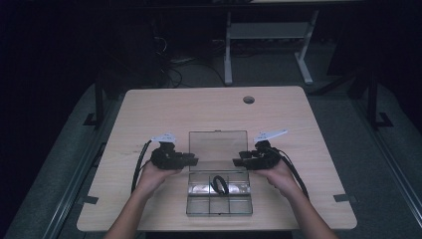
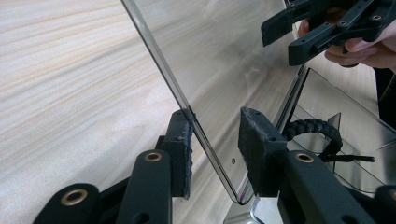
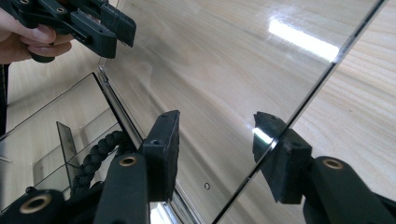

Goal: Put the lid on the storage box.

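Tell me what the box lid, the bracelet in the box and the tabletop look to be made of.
Lid: clear hard plastic, probably; glossy, with the wood grain visible through it and a bright glare.
Bracelet: black braided cord, matte, with a plaited weave.
Tabletop: pale wood or wood-look laminate, smooth, with straight grain lines; which of the two cannot be told.

On the wooden table (image 1: 149, 107), a clear plastic box (image 1: 219, 200) lies open between the two grippers, its lid (image 1: 217, 145) folded back flat on the far side. The left gripper (image 1: 191, 160) points inward at the lid's left edge, the right gripper (image 1: 238, 161) at its right edge, each held in a hand. Just nearer than both grippers, a black braided loop (image 1: 219, 184) rests in the box's compartments. A round hole (image 1: 248, 99) lies well beyond the right gripper.
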Action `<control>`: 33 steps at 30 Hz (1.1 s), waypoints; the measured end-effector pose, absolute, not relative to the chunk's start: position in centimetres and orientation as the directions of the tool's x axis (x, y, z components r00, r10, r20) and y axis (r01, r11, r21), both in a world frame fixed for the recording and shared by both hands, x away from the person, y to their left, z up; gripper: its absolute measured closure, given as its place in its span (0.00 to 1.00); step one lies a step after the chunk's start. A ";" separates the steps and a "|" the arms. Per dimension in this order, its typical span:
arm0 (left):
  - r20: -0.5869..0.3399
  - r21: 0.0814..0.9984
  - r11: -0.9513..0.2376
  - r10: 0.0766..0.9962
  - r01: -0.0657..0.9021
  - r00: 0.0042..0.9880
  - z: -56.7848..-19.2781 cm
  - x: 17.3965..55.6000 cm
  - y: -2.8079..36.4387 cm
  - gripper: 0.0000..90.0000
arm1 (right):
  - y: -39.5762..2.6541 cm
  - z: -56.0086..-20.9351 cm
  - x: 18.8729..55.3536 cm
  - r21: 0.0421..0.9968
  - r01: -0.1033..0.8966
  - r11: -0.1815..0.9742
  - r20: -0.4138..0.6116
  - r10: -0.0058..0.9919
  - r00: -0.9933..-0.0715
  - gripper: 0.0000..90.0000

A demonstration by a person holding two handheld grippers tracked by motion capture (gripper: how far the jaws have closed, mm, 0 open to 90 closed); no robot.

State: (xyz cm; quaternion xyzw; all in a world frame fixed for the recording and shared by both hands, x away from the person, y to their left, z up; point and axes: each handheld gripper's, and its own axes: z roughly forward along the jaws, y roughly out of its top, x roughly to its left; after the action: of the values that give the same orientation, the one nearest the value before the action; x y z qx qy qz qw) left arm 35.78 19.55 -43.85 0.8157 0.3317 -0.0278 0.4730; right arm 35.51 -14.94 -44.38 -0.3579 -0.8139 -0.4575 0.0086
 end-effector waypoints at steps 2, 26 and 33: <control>-0.354 0.758 -0.333 0.512 0.561 0.782 -43.7 35.8 19.6 0.74 | -15.0 -44.3 35.5 0.743 0.583 0.330 0.333 0.573 -0.749 0.58; -0.277 0.809 -0.325 0.524 0.489 0.806 -42.4 35.1 19.9 0.85 | -15.6 -43.6 34.7 0.813 0.491 0.312 0.261 0.558 -0.788 0.74; -0.279 0.836 -0.278 0.527 0.473 0.803 -41.6 35.3 20.4 0.85 | -15.6 -43.7 34.8 0.820 0.480 0.313 0.252 0.555 -0.793 0.74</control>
State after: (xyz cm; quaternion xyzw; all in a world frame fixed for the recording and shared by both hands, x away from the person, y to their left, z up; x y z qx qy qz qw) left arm 35.30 20.43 -41.62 0.7991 0.3129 0.0262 0.5128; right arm 34.78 -15.60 -43.65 -0.3195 -0.8094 -0.4913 -0.0380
